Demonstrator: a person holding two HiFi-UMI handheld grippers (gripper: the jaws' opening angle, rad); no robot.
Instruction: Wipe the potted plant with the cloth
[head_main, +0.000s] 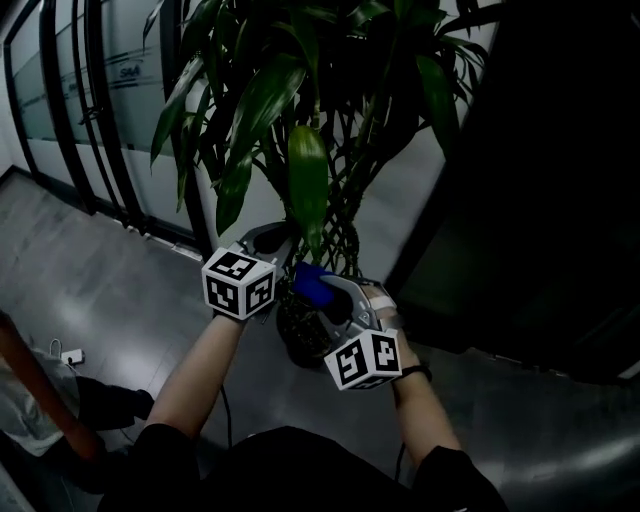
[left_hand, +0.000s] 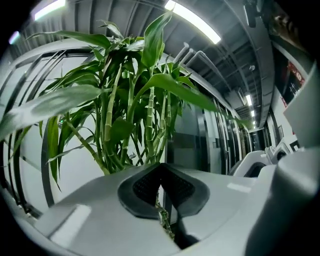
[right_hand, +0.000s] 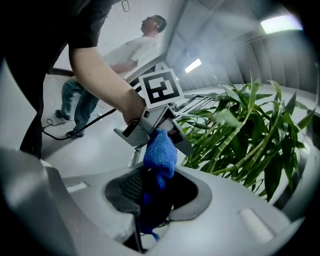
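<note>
The potted plant (head_main: 300, 110) has long green leaves and braided stems above a dark pot (head_main: 300, 340). One broad leaf (head_main: 307, 185) hangs down between my two grippers. My left gripper (head_main: 272, 240) is beside that leaf's tip; in its own view the left gripper (left_hand: 161, 175) is shut with nothing visibly between the pads, and the stems (left_hand: 150, 115) stand just beyond. My right gripper (head_main: 325, 295) is shut on a blue cloth (head_main: 312, 284). In the right gripper view the cloth (right_hand: 160, 155) sticks up from the right gripper (right_hand: 155, 187), next to the left gripper (right_hand: 150, 122).
A glass wall with dark frames (head_main: 80, 130) runs along the left, and a dark panel (head_main: 540, 200) stands at the right. A power strip with a cable (head_main: 70, 355) lies on the grey floor. A person in a white shirt (right_hand: 132, 52) stands behind.
</note>
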